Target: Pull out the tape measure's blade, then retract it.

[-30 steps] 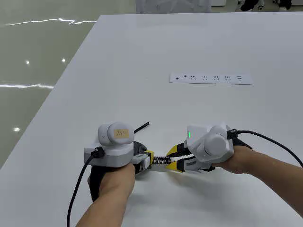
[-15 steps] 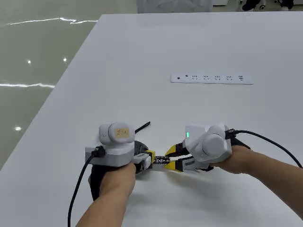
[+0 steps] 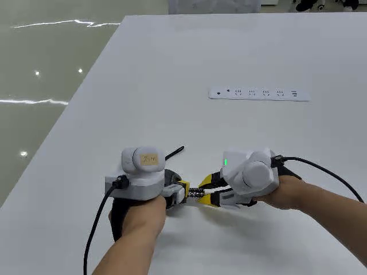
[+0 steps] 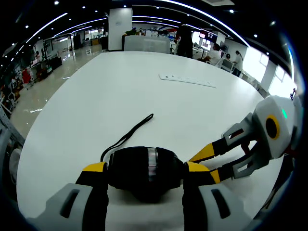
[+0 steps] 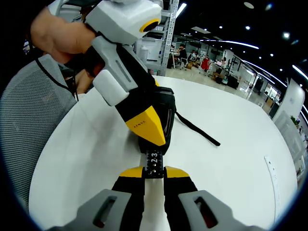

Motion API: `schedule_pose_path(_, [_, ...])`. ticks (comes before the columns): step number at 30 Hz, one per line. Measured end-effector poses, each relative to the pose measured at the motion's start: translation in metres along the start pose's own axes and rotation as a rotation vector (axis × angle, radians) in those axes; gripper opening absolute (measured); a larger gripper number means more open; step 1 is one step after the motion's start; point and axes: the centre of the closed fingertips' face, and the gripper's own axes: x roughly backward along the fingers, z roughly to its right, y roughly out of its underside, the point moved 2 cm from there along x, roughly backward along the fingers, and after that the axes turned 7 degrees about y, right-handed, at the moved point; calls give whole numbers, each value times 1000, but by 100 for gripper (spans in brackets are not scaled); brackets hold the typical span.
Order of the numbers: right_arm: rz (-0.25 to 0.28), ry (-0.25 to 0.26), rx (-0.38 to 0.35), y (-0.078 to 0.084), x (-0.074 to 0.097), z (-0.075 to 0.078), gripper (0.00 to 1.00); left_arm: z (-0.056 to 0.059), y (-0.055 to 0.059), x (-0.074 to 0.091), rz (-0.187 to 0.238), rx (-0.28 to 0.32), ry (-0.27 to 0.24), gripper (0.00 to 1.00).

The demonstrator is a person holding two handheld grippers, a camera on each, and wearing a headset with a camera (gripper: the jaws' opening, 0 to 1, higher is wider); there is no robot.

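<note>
The black tape measure (image 4: 146, 171) sits between the yellow-tipped fingers of my left gripper (image 4: 146, 168), which is shut on its case. Its black wrist strap (image 4: 129, 134) trails across the white table. A short length of blade (image 5: 153, 163) showing the number 23 sticks out of the case (image 5: 161, 118), and my right gripper (image 5: 154, 172) is shut on its tip. In the head view the left gripper (image 3: 182, 192) and right gripper (image 3: 202, 196) meet nose to nose near the table's front edge, with the blade (image 3: 194, 192) barely showing between them.
A white power strip (image 3: 259, 94) lies flat at the back right of the white table (image 3: 189, 69). The table's left edge drops to a shiny floor (image 3: 40, 63). People and desks stand in the far background.
The two grippers have drawn closer together, and the stretch of blade between them has shortened. The head camera has shifted slightly.
</note>
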Motion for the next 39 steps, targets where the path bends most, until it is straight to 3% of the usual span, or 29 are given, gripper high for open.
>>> schedule_pose_path(39, [-1,-3,-11,-6,-11,-2,14,-2,1,-2,-9,-4,5,58])
